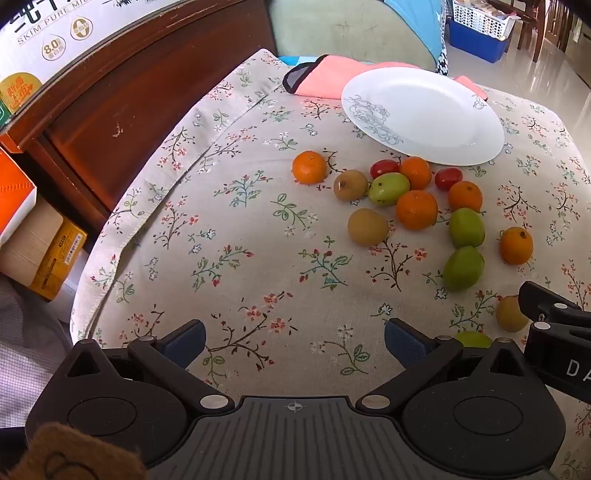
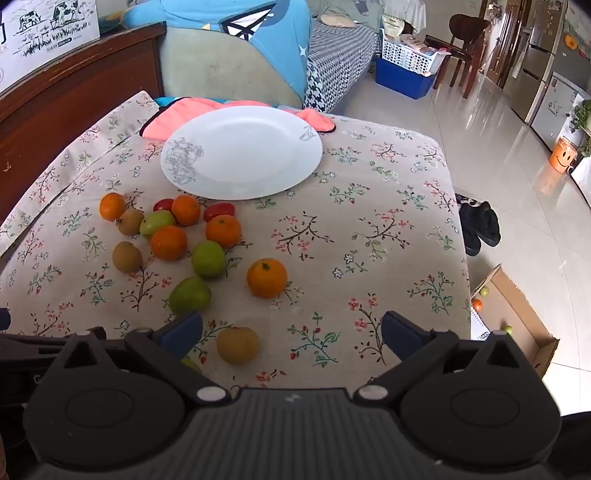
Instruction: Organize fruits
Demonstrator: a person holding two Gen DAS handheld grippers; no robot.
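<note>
1. So, fruit loose on the floral surface [image 2: 369, 229] near the empty plate [image 2: 242, 153]: five oranges [image 2: 266, 278], three green [image 2: 208, 259], three brown [image 2: 237, 345], two red tomatoes [image 2: 219, 211]
2. Left hand-held gripper [image 1: 294, 338] and right hand-held gripper [image 2: 291, 330] both spread wide, holding nothing

"SKIM PURE", "8.0" on carton [image 1: 55, 33]

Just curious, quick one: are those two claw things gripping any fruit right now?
Left gripper: open, holding nothing, above bare tablecloth.
Right gripper: open, holding nothing; a brownish fruit lies between its fingers.
</note>
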